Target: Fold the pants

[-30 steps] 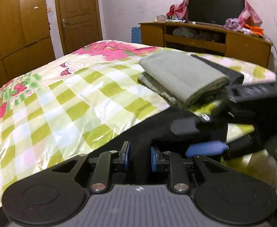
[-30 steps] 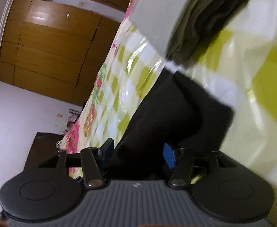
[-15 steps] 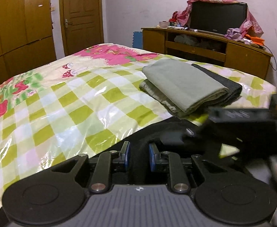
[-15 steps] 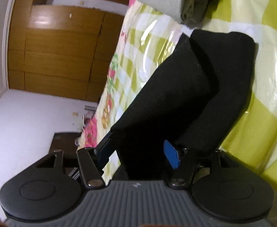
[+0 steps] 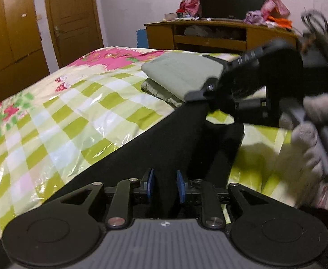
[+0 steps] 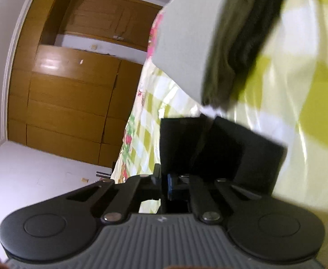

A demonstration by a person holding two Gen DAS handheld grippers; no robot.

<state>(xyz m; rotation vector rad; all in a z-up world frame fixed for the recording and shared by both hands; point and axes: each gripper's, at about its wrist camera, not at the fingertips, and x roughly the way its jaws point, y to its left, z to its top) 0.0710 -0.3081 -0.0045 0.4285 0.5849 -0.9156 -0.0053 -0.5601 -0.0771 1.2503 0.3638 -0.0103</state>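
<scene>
The black pants (image 5: 164, 139) are being stretched across the checked bedspread (image 5: 51, 116), running up from the left gripper (image 5: 164, 186), whose blue pads (image 5: 151, 185) are being pressed narrowly onto the cloth. Behind, folded grey-green clothes (image 5: 179, 74) are lying stacked. At the right, the right gripper (image 6: 162, 185) is being kept clamped on a raised pants edge (image 6: 177, 148), beside the stack.

Bed (image 5: 51, 121): blk pants (image 5: 164, 139), folded stack (image 5: 179, 76).
</scene>
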